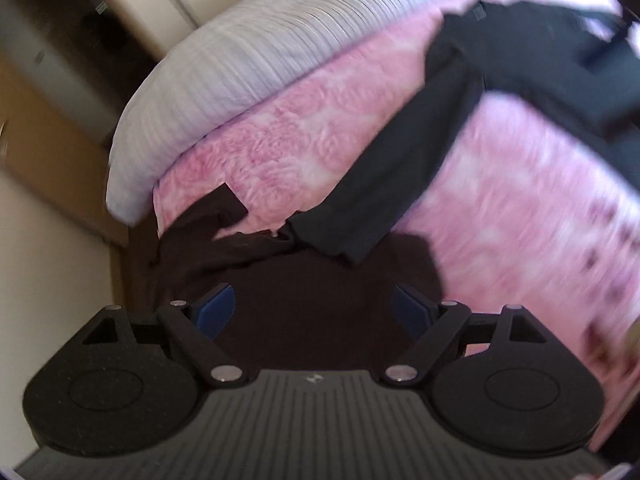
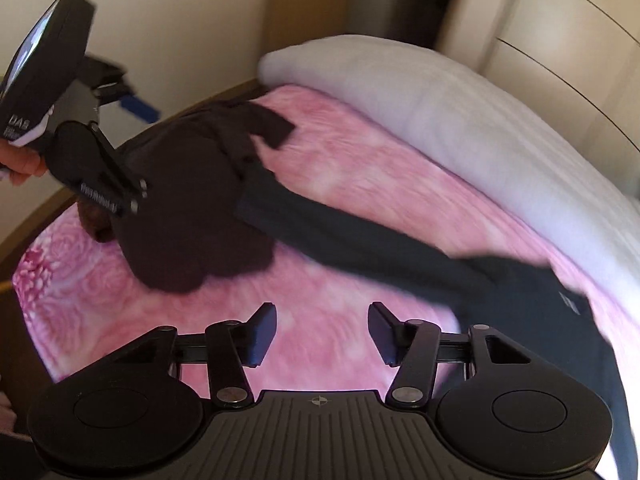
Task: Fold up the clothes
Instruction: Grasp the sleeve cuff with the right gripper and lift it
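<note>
1. Pink floral bedspread (image 2: 352, 184) under a striped duvet (image 2: 460, 120); two dark garments lie here, a brown one (image 2: 180, 216) and a navy one (image 2: 380, 248), sleeve ends touching.
2. Left gripper (image 1: 312, 312) hangs wide apart over brown cloth, grasping nothing.
3. Right gripper (image 2: 322, 332) is parted and empty above bare bedspread.
4. Best pinch a hem edge, lift evenly.
5. Writing on the handle reads "DAS"; the rest is blurred.

We see a bed with a pink floral blanket (image 2: 348, 216) and a striped white duvet (image 1: 256, 60), cream walls (image 2: 168, 32), and pale drawer fronts (image 2: 568, 40) behind.
</note>
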The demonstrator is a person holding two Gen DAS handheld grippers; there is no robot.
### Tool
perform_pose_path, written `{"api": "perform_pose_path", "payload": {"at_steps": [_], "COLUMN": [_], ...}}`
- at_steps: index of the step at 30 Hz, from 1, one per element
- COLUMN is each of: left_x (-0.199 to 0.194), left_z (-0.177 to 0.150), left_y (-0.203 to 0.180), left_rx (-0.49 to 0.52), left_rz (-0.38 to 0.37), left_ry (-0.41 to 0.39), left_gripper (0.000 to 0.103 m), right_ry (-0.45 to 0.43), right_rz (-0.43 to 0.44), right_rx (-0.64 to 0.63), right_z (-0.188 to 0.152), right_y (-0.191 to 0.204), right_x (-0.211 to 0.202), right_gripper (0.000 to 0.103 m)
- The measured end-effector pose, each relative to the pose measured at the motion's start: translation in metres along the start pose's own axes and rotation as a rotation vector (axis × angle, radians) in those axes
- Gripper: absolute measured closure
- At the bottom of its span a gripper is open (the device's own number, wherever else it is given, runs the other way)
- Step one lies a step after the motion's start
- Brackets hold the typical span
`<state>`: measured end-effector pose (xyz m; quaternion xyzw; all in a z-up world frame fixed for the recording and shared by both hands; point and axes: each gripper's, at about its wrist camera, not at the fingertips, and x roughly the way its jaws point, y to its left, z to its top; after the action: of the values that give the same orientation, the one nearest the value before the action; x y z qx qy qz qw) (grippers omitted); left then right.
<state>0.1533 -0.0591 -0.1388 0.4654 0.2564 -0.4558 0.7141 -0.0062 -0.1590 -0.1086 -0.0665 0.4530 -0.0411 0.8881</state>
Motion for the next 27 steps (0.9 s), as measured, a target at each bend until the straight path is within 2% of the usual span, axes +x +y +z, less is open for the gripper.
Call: {"api": "perform_pose_path", "payload": {"at_steps": [2,6,12,18,19,21,23,25,27], "left_x": [0.013,0.036,0.054,0.061,0.060,0.057,0.053,0.049,0.045], "left_z": [-0.006,-0.017,-0.037,-0.054,-0.056,-0.055,-0.051,-0.042,-0.028], "left_y": [0.005,0.010,0.016,0.015,0.014,0.012,0.010,0.004,-0.003], "left_rx": [0.014,-0.027,-0.124,-0.171,-0.175,-0.184,-0.198,-0.209,-0.212], "left_rz": [-0.011,-0.002,0.028,0.037,0.036,0.041,0.042,0.032,0.020], "left_ry": [-0.007,0.006,0.027,0.059,0.060,0.062,0.061,0.053,0.043], "left_gripper": [0.019,0.019,0.019,0.019,0.019,0.019,0.019,0.019,0.019], "right_ry": [-0.006,-0.020,-0.015,0.009,0.013,-0.001,-0.028,-0.058,-0.117], "right_rz": [0.031,0.105,0.176,0.147,0.142,0.144,0.159,0.192,0.224], "right_rx": [-0.078,-0.210,-0.367,-0.504,-0.512,-0.514,-0.488,-0.370,-0.189], "right_z": [0.014,0.031,0.048,0.046,0.046,0.048,0.052,0.063,0.075], "right_y": [0.009,0.024,0.048,0.068,0.069,0.068,0.062,0.041,-0.002], "right_x": [0.037,0.105,0.197,0.256,0.261,0.259,0.250,0.238,0.219], "right_gripper": [0.051,0.062,0.062,0.062,0.069,0.095,0.096,0.097,0.097]}}
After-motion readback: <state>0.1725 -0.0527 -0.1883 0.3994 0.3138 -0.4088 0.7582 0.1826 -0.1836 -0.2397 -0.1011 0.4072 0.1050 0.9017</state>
